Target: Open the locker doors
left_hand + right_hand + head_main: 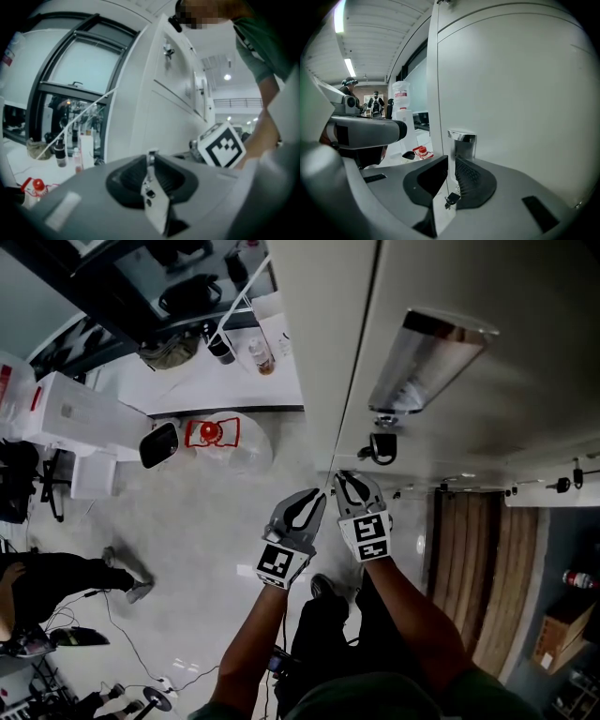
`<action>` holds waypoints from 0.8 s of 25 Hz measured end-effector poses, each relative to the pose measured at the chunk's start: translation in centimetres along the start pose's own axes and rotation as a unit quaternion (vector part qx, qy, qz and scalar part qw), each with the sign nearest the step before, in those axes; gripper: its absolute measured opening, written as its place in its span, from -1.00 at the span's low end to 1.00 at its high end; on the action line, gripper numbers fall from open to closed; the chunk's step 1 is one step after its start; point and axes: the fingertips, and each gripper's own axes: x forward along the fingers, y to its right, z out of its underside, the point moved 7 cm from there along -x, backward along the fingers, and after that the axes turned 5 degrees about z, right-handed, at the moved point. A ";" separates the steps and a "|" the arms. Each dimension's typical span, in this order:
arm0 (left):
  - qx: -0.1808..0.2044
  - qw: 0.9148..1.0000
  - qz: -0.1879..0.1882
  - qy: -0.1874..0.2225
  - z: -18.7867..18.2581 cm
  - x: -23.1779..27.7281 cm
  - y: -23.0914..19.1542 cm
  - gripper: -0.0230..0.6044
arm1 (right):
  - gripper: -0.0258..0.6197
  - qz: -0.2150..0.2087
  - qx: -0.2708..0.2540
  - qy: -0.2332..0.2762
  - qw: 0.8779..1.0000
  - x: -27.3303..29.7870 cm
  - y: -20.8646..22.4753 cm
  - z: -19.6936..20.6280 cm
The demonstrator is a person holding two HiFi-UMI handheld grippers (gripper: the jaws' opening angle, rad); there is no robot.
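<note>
Head view first: it looks pretty much straight down the front of the lockers (319, 334), and both grippers meet at one spot. The left gripper (314, 499) and right gripper (344, 484) have their tips side by side at the vertical edge of the locker door (487, 418), near its chrome handle (427, 357) and the keyed lock (380, 446). Left gripper view: the jaws are pressed almost together with only a thin pale metal strip (154, 197) between them. I read that as the door's edge seen end-on. The right gripper's marker cube (221, 145) sits just beside it. Right gripper view: same deal, jaws clamped on a thin pale edge, a small key (450, 199) dangling low in the gap, and the handle straight ahead past the tips. So my guess is the step in hand is the pull itself — the grip is made, and the door looks barely off its frame, if at all. The next move calls for bringing both grippers back together along the hinge arc, steady and level, so that skinny edge doesn't slip out of the pads.
</note>
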 end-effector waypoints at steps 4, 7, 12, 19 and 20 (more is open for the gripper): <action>0.000 1.000 -0.007 0.004 0.7 -0.2 0.1 -0.82 | -0.87 -0.006 0.000 -0.003 1.000 -0.5 0.1 0.2; -0.006 1.000 -0.012 -0.001 0.6 0.0 0.4 -0.82 | -0.87 -0.018 -0.007 -0.003 1.000 -1.6 -0.4 0.6; -0.011 1.000 -0.013 -0.005 0.7 0.0 1.6 -0.82 | -0.87 -0.030 -0.003 -0.011 0.999 -4.0 -1.4 1.6; 0.005 1.000 0.007 0.003 0.2 -0.8 4.4 -0.82 | -0.87 -0.045 0.000 -0.031 0.999 -8.2 -2.5 3.6; 0.008 1.000 0.014 0.005 0.2 -0.9 5.0 -0.83 | -0.87 -0.046 0.001 -0.035 0.998 -8.7 -2.5 4.0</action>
